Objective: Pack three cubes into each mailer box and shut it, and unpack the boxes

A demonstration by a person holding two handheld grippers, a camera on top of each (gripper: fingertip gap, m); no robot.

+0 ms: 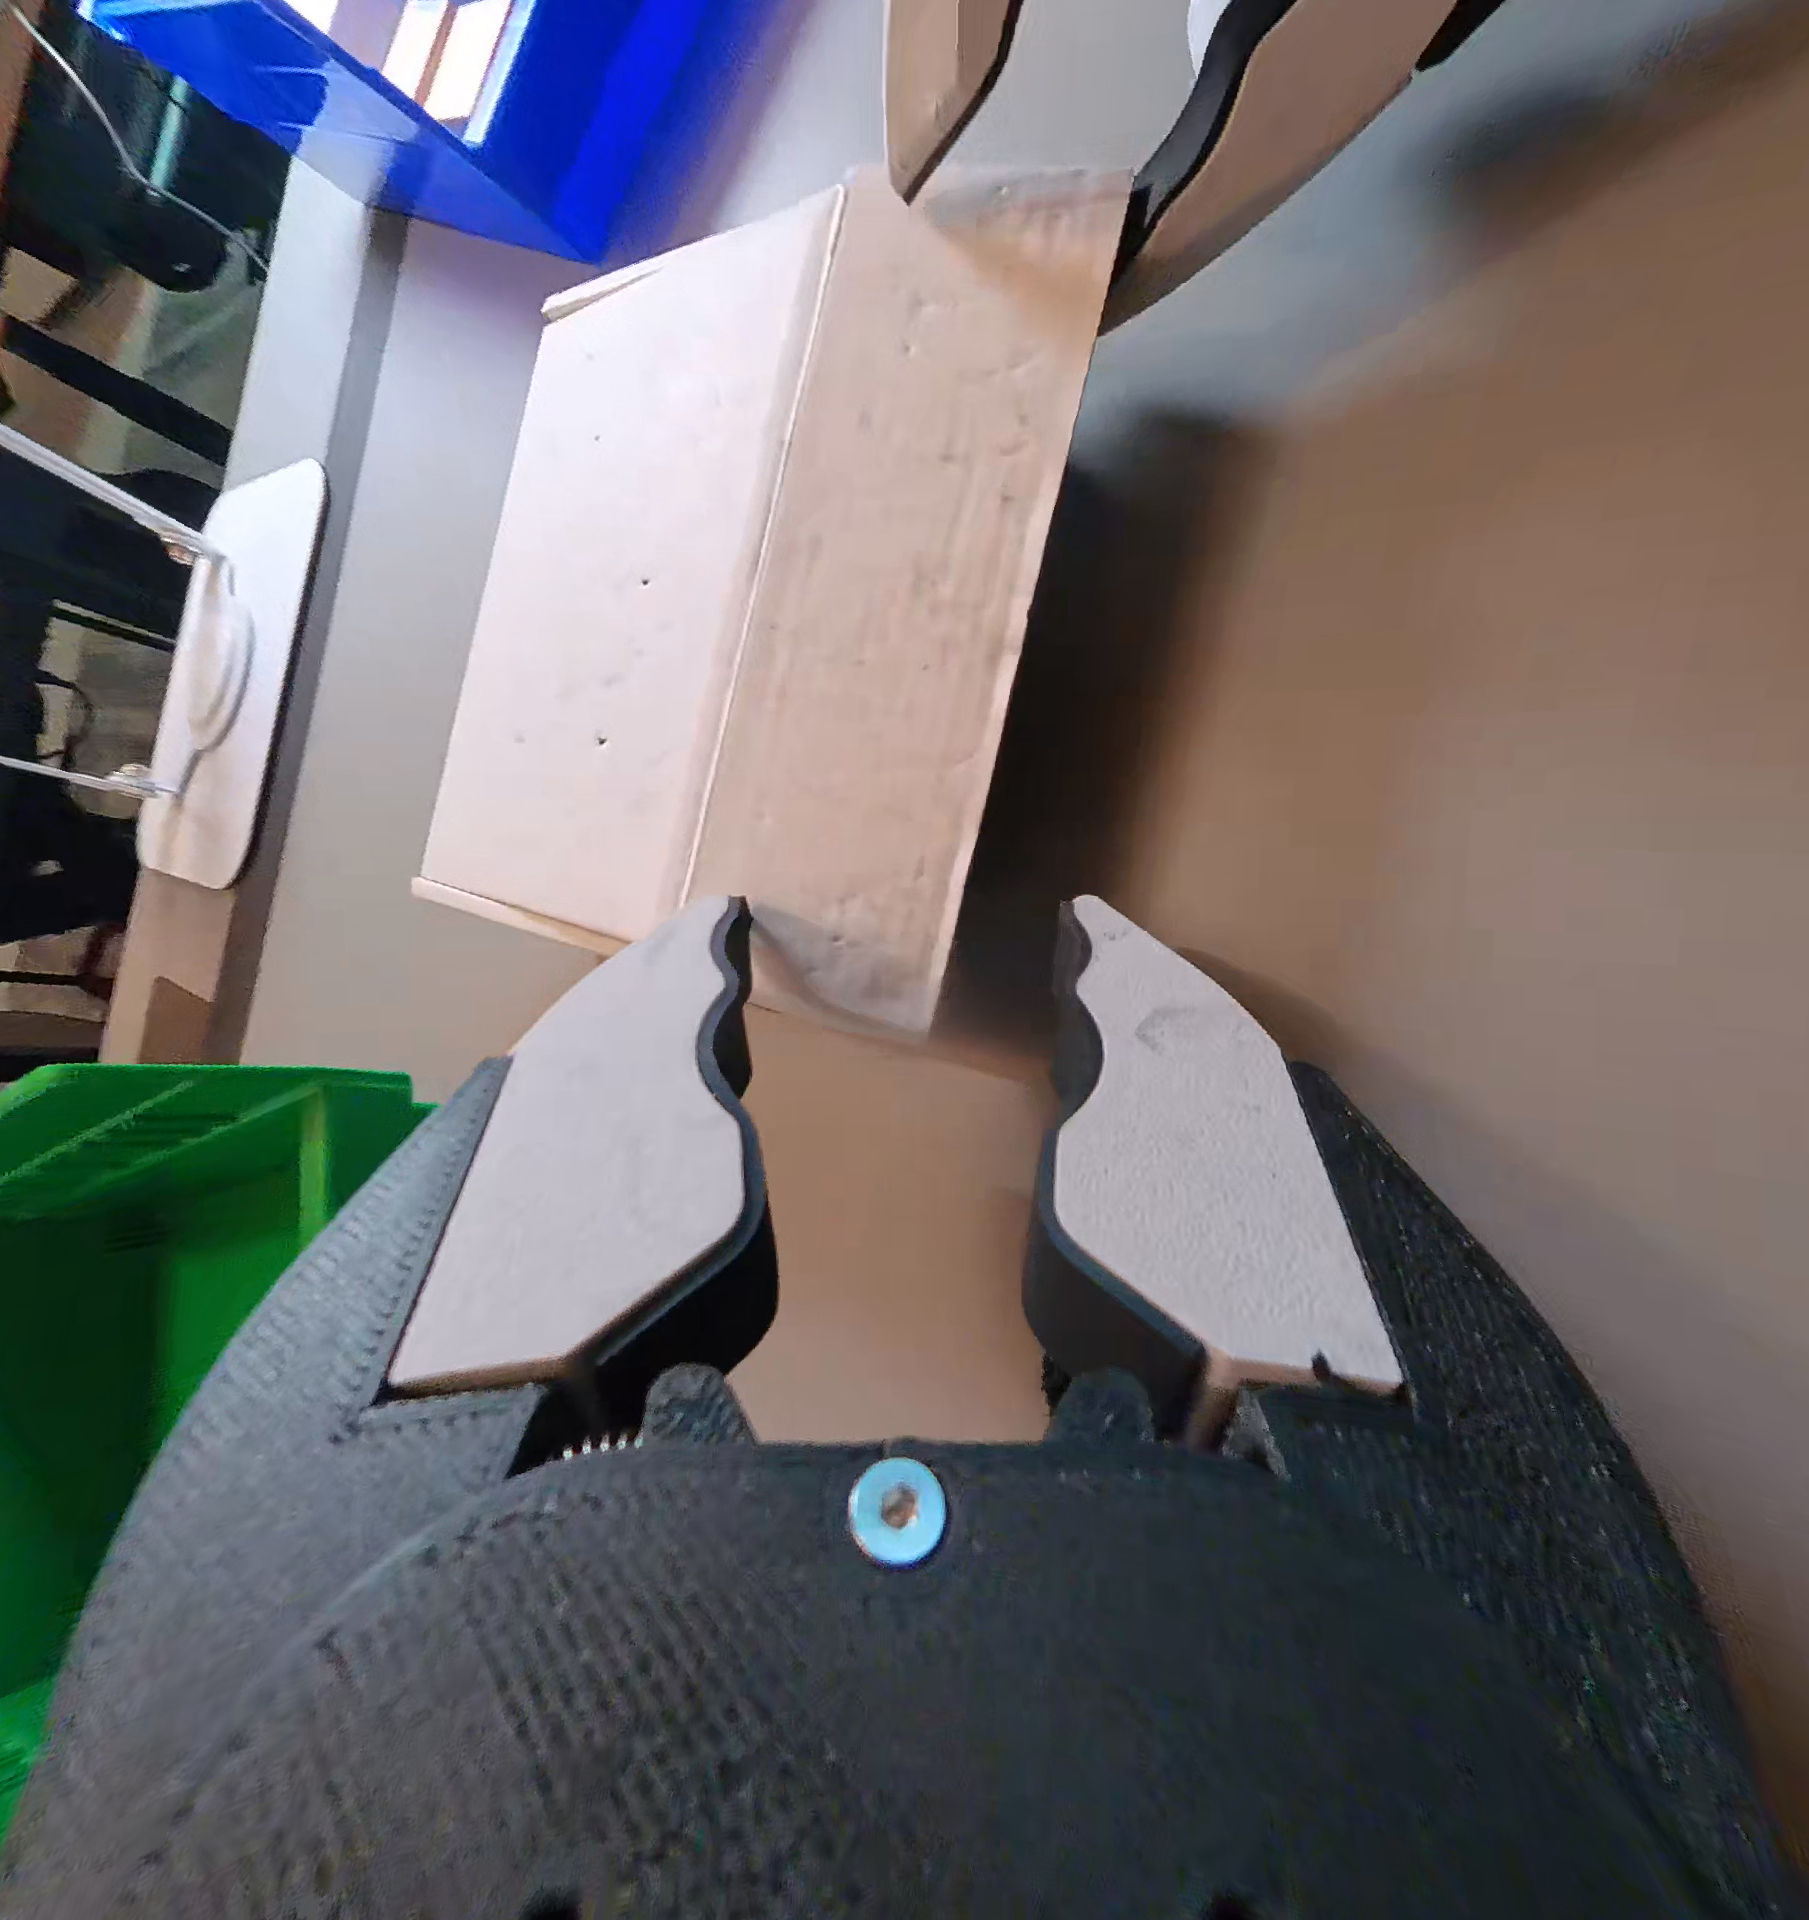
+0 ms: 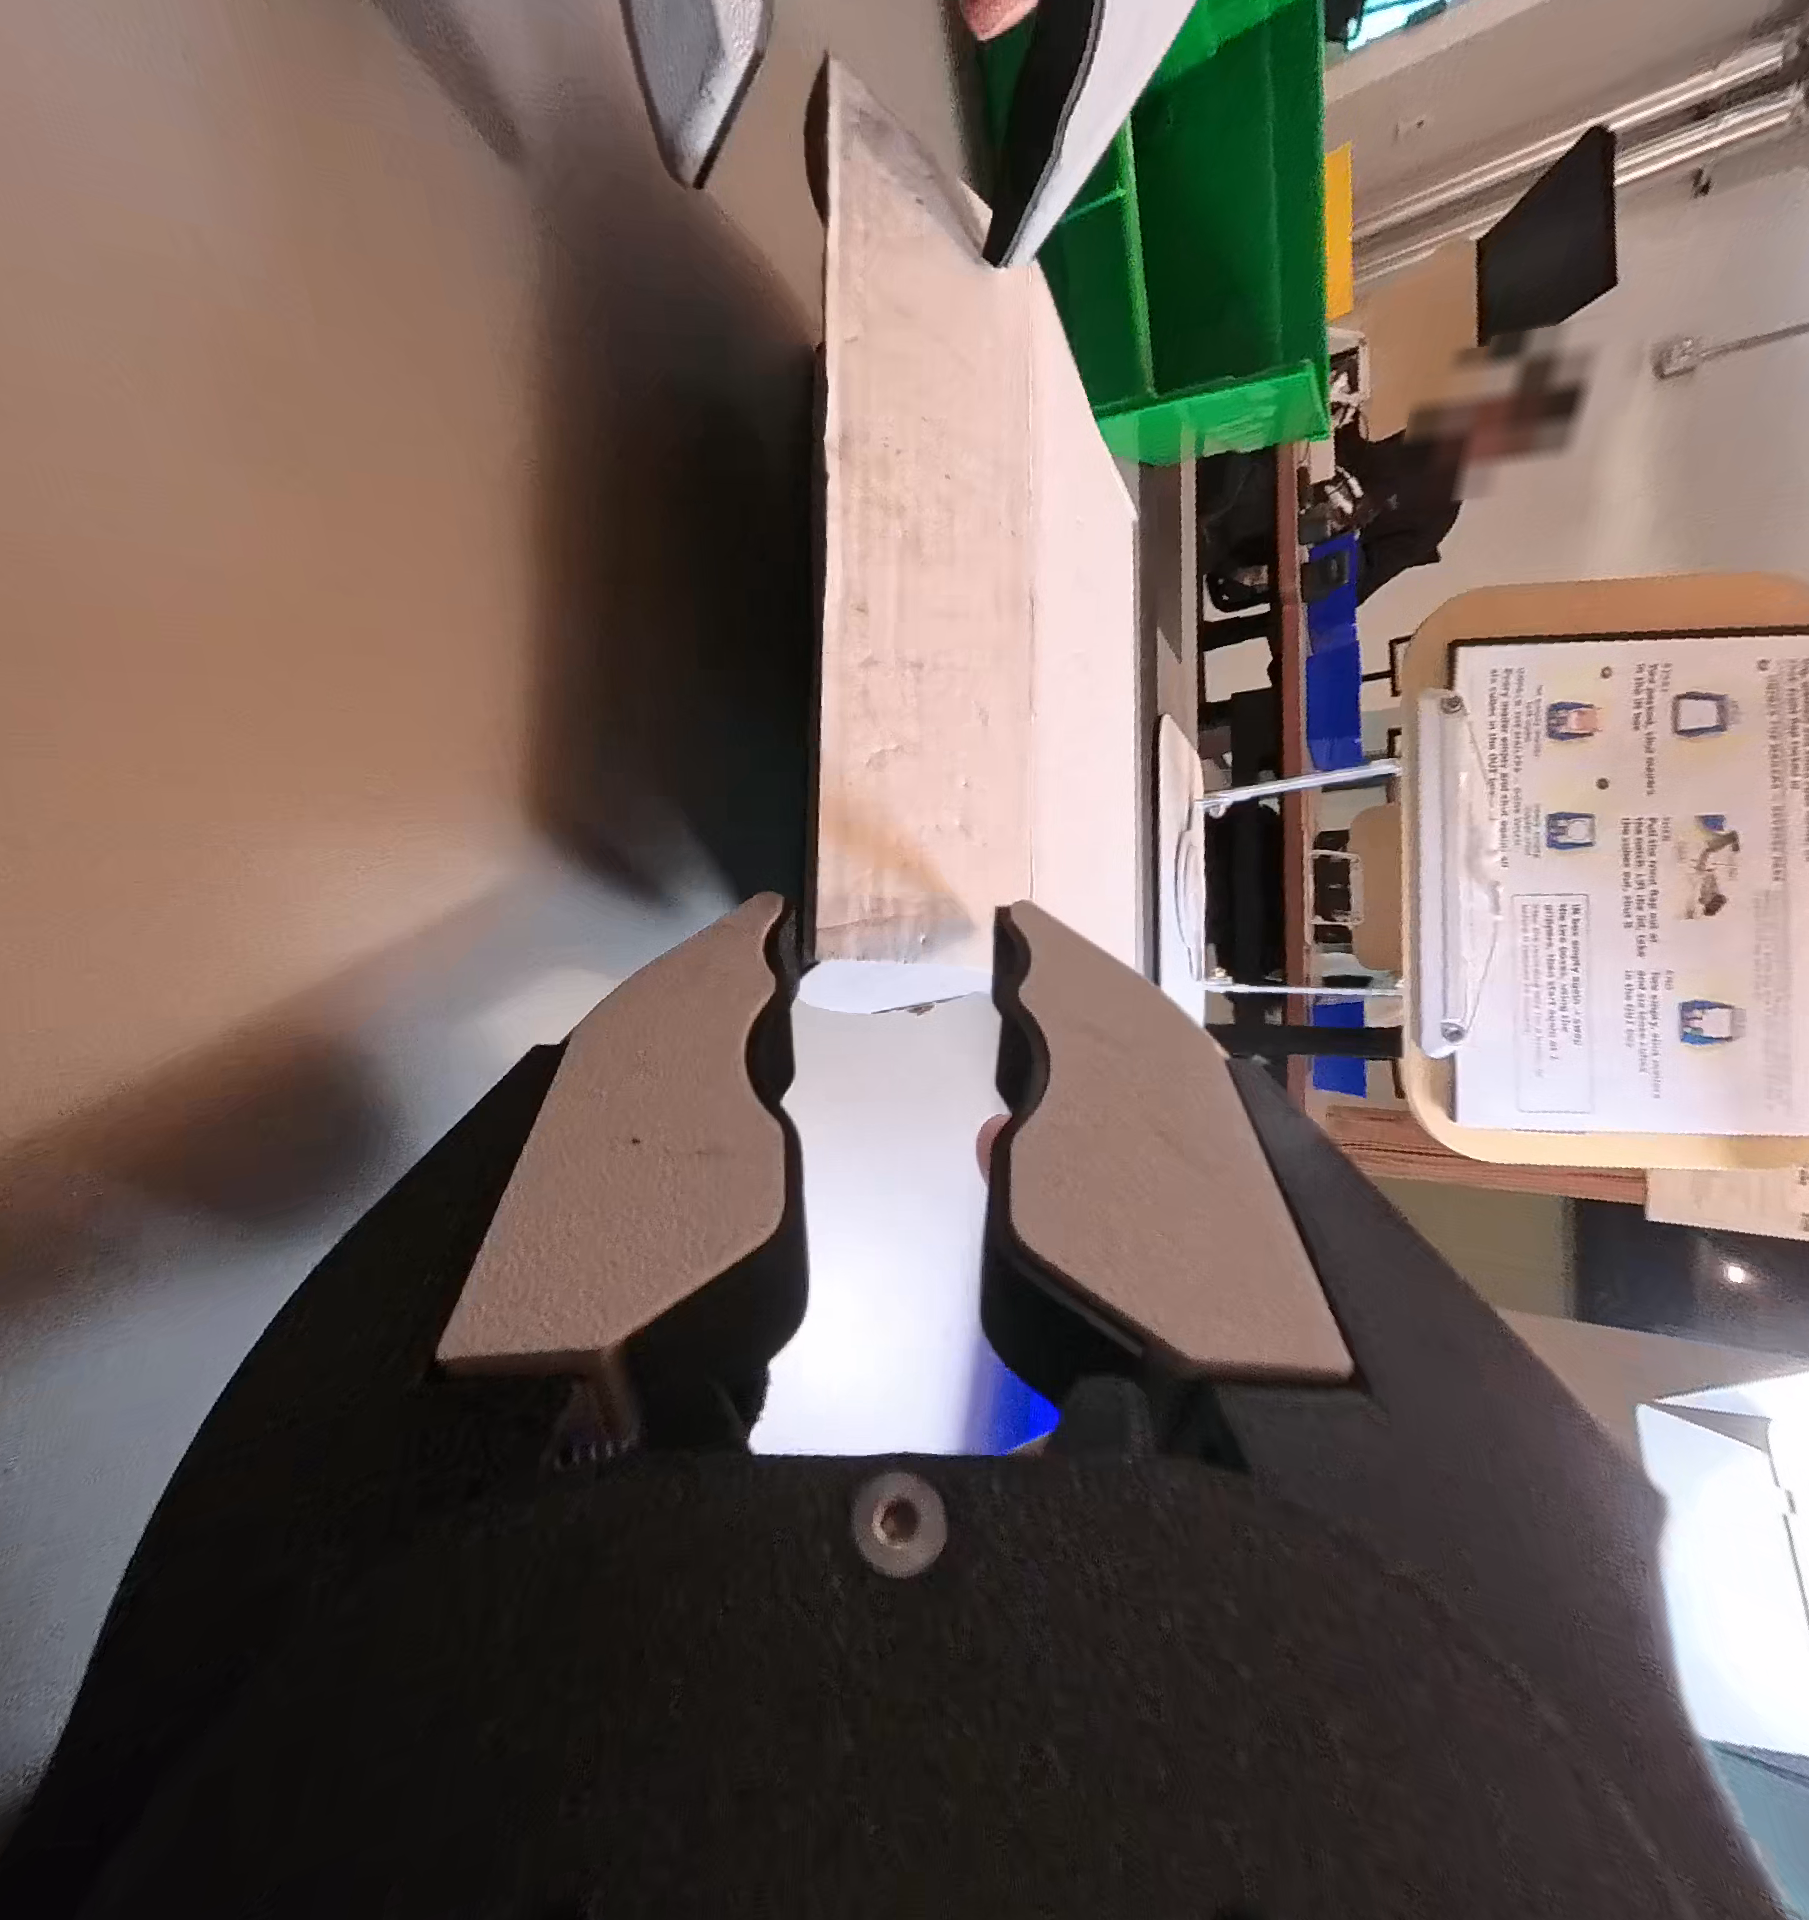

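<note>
Left wrist view: a pale, closed mailer box [image 1: 765, 582] lies against a broad brown cardboard surface [image 1: 1451, 831], its scuffed narrow side facing the camera. Left tool [image 1: 900, 914] stands at the box's near end with jaws parted — the left fingertip [image 1: 728, 935] touches the near corner of the box, the other stands clear of it, and nothing is gripped. At the box's far end, the right tool [image 1: 1045, 135] meets the upper edge. Beyond the box lies a blue bin [image 1: 526, 156]; beside the left tool, a green bin [image 1: 131, 1226]; the grey desk [image 1: 360, 540] runs along the box's flat face.

Right wrist view: the same mailer box [image 2: 921, 582] runs lengthwise away from the right tool [image 2: 895, 930], whose jaws are partly open at the box's near end; whether they press it cannot be told. Past the box's far end stands the green bin [image 2: 1212, 260], and to its side a clipboard-style instruction sheet [image 2: 1627, 873] on a stand.
</note>
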